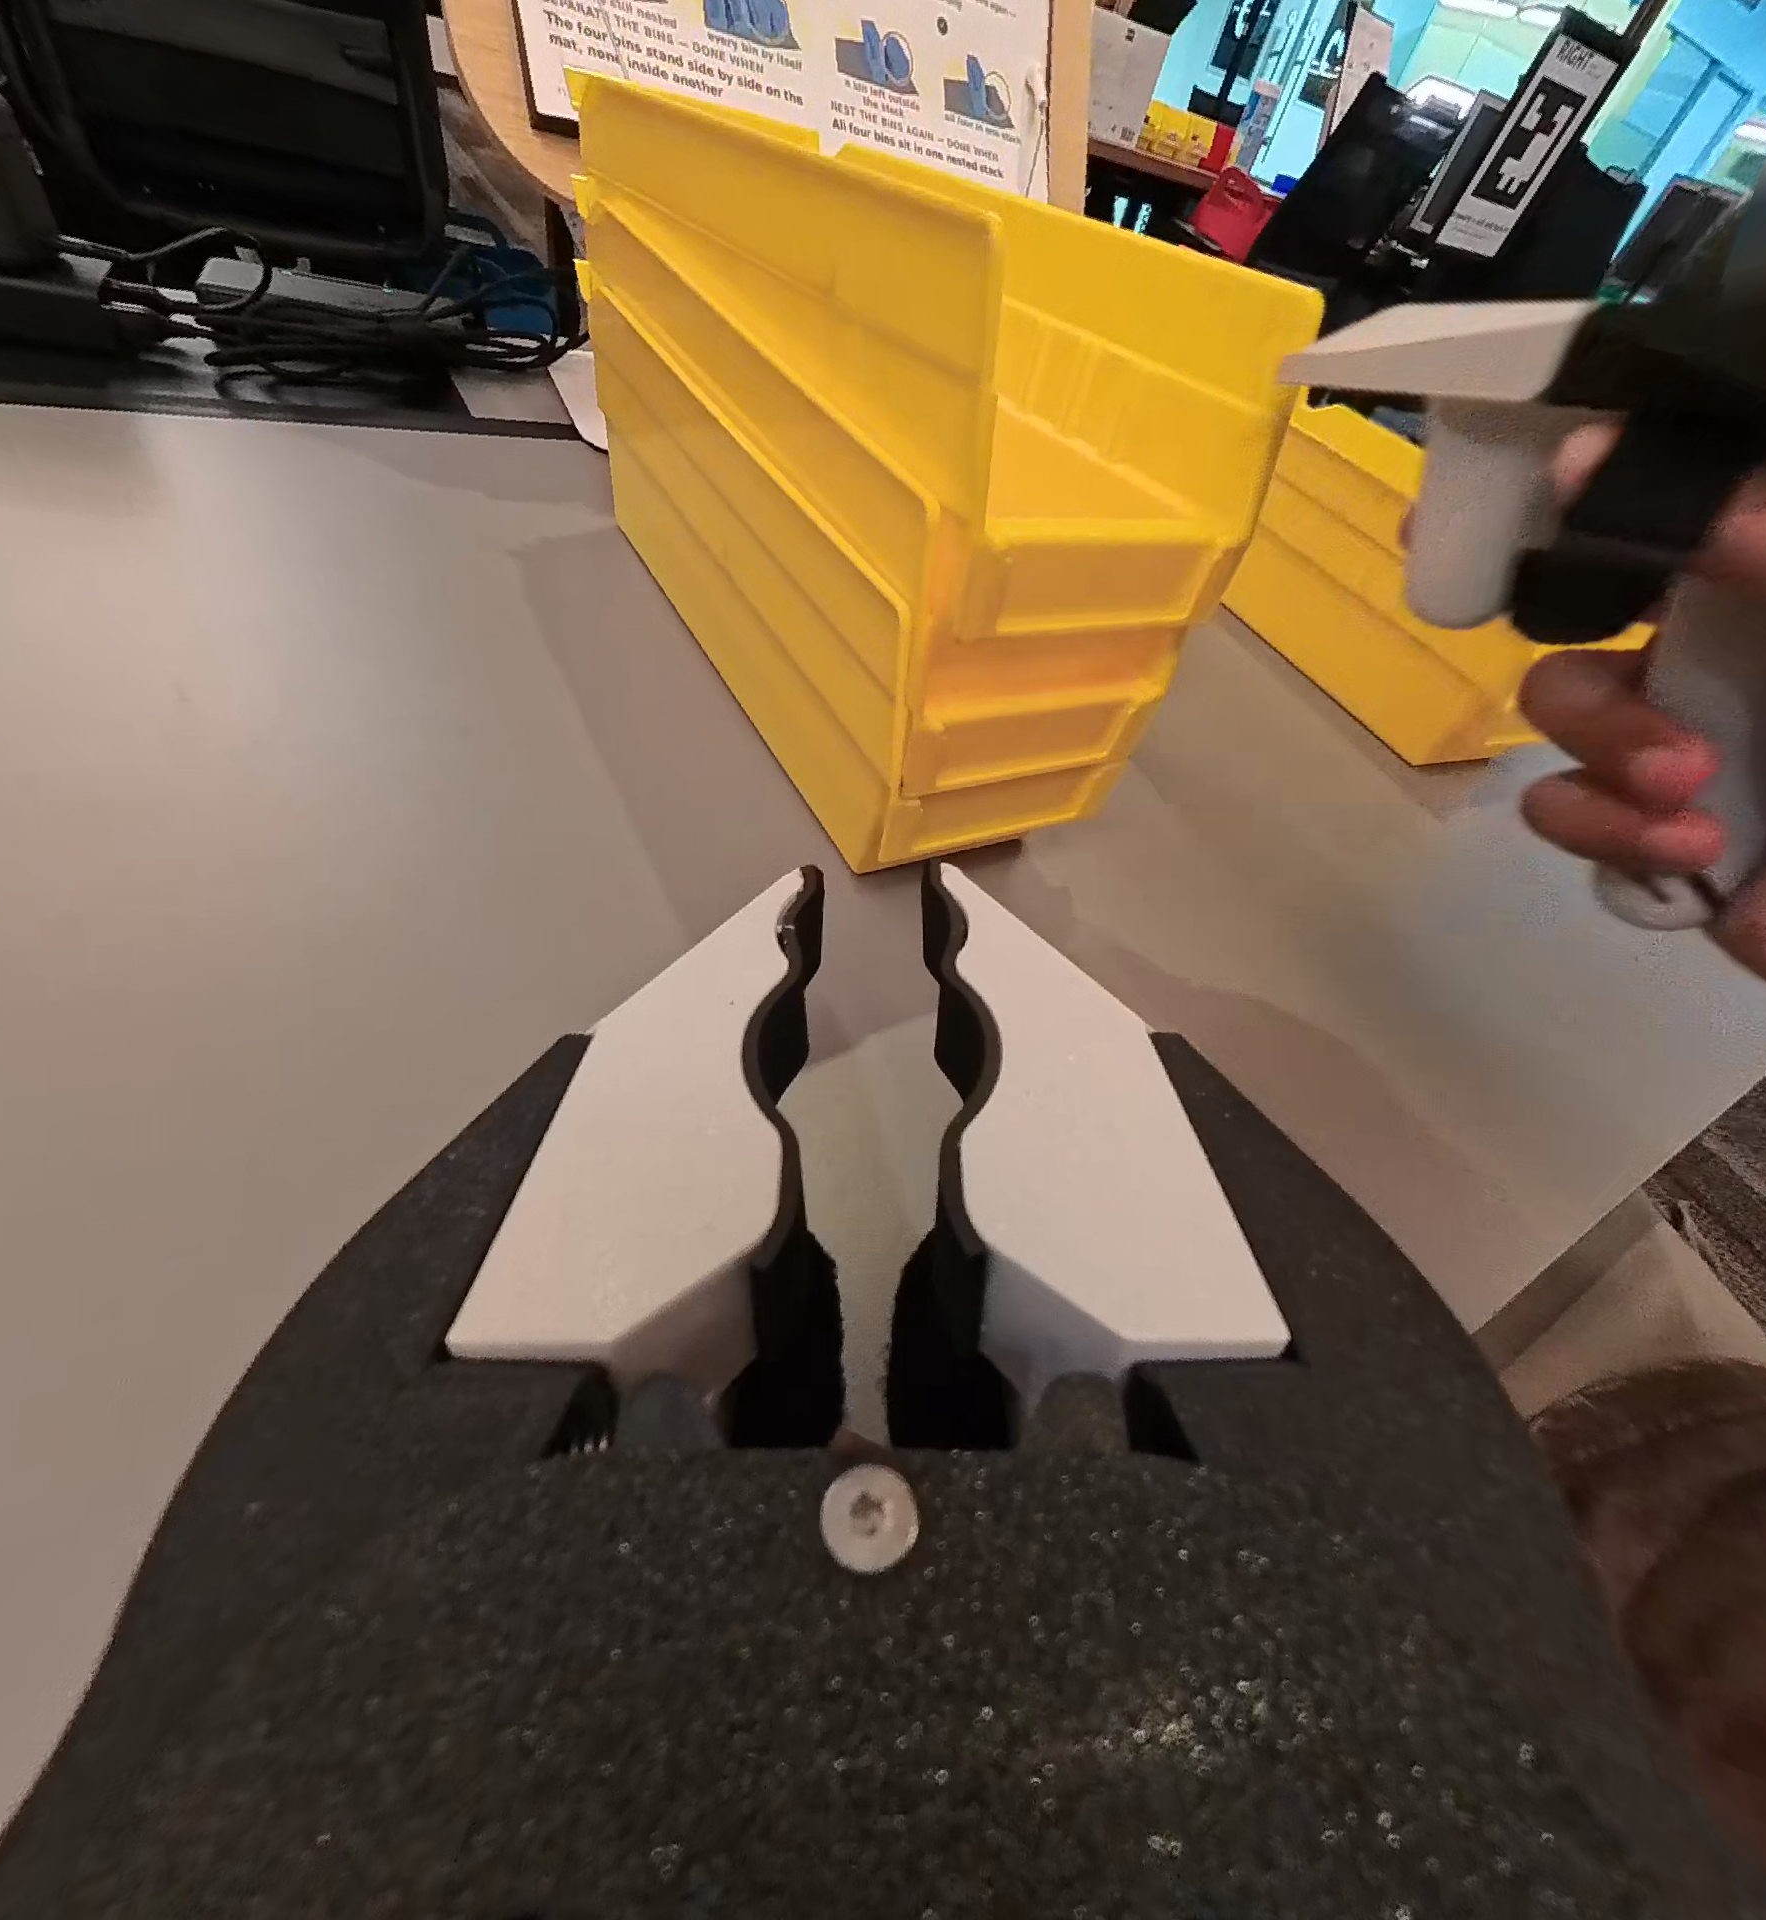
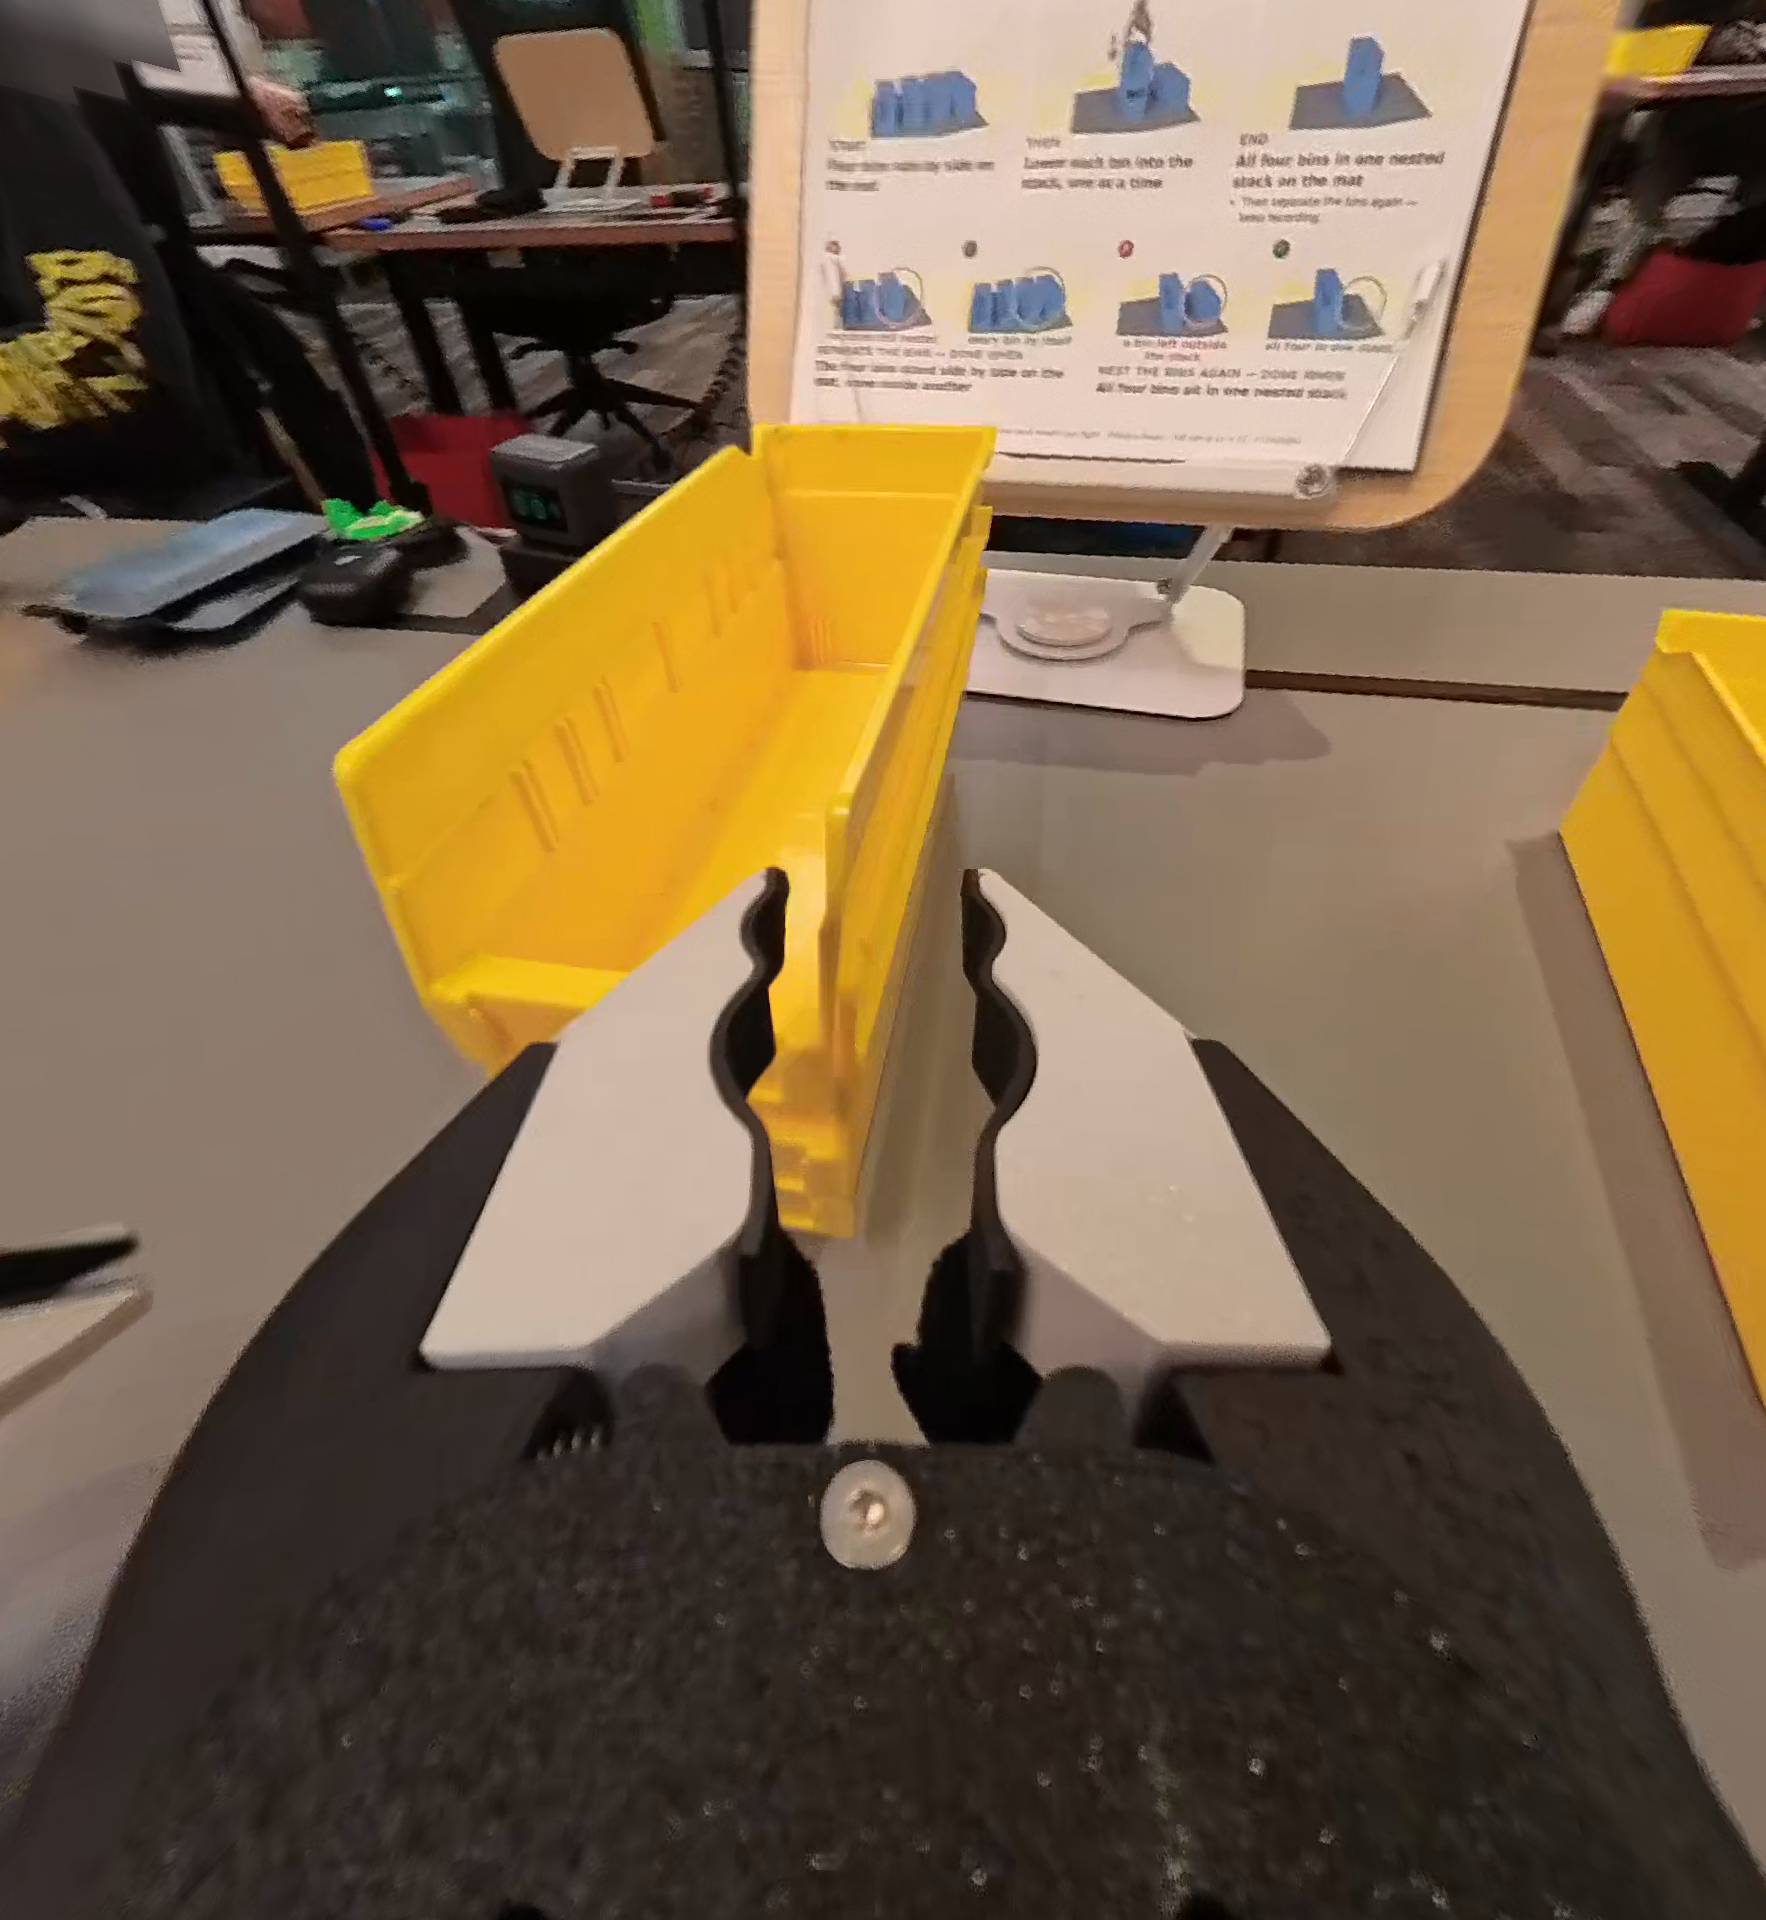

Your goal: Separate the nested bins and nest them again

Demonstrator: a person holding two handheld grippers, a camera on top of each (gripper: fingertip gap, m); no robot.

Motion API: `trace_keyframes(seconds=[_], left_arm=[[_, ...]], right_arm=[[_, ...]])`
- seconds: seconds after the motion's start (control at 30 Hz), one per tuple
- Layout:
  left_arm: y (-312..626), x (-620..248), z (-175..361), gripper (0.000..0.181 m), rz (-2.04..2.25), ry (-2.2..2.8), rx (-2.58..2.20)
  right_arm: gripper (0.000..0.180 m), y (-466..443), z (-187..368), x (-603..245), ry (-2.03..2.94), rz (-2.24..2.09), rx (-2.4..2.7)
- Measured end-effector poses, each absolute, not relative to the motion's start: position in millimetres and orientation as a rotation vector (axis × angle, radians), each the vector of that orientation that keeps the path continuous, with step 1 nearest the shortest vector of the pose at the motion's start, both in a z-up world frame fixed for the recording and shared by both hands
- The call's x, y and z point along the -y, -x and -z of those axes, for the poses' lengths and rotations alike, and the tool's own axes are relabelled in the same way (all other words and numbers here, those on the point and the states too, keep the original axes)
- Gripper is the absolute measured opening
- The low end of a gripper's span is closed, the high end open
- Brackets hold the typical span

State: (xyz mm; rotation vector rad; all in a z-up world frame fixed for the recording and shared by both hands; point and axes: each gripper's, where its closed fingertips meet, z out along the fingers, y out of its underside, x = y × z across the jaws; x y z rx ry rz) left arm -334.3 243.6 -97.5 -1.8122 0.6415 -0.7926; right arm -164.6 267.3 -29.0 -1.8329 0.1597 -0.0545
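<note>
Left tongs (image 1: 871, 883) slightly parted, empty, low centre of frame; nested yellow bins (image 1: 889, 499) straight ahead, long axis running away. Right tongs (image 2: 874, 894) wider apart, straddling the near right wall of the stack (image 2: 650, 748), not closed: right arm nearer. Grey surface (image 1: 235, 727); instruction board (image 2: 1118, 229), second bin stack (image 2: 1731, 935) far right.

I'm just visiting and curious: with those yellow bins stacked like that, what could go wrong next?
1. The right gripper is open astride the nested stack's side wall; pinching several walls together may lift the whole stack.
2. The left gripper sits in front, not holding it down.
3. A second stack stands close by and could get bumped.
</note>
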Motion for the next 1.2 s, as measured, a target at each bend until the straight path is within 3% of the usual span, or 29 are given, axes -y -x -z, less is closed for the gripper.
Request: trace_keyframes(seconds=[0.17,0.3,0.4,0.6,0.9,1.0,1.2], left_arm=[[341.1,-250.8,99.3,0.017,0.788,1.827,-0.616],[346.1,-253.5,101.5,0.017,0.814,1.853,-0.575],[348.1,-253.7,102.2,0.017,0.825,1.863,-0.557],[349.4,-256.6,104.9,0.017,0.769,1.865,-0.571],[347.0,-256.0,106.4,0.017,0.744,1.867,-0.588],[347.9,-255.8,107.9,0.017,0.731,1.870,-0.596],[351.4,-255.3,107.9,0.017,0.738,1.872,-0.583]], right_arm=[[0.038,130.2,32.8,-224.7,1.901,0.051,-0.032],[0.041,38.1,49.6,-185.0,1.932,0.184,-0.141],[0.054,-35.8,66.2,-156.1,1.958,0.251,-0.273],[0.054,-140.3,98.0,-126.6,1.965,0.401,-0.406],[0.027,-169.8,126.7,-162.0,1.984,0.298,-0.455],[0.005,-169.4,127.0,-164.8,1.983,0.317,-0.440],[0.000,-166.2,94.4,-157.2,1.881,0.331,-0.448]])
